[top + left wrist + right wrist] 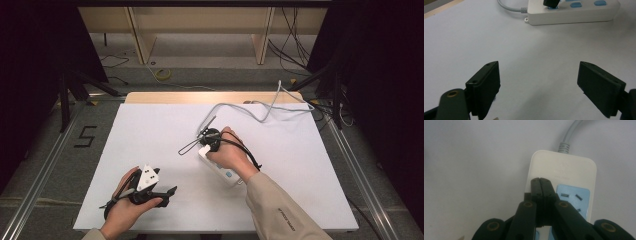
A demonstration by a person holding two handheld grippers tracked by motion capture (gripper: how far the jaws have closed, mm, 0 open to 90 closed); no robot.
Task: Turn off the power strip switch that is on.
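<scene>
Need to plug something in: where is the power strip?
In the high view, the white power strip lies right of the table's centre, under the right gripper, its grey cable running toward the far edge.

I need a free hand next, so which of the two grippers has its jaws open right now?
The left gripper, resting low over bare table near the front edge: its jaws stand wide apart with nothing between them. The right gripper has its jaws pressed together over the white power strip.

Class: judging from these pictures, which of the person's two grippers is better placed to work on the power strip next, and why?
The right. The right gripper is over the power strip with its jaws together above the strip's blue sockets. The left gripper is open over bare table, with the strip farther off ahead of it.
</scene>
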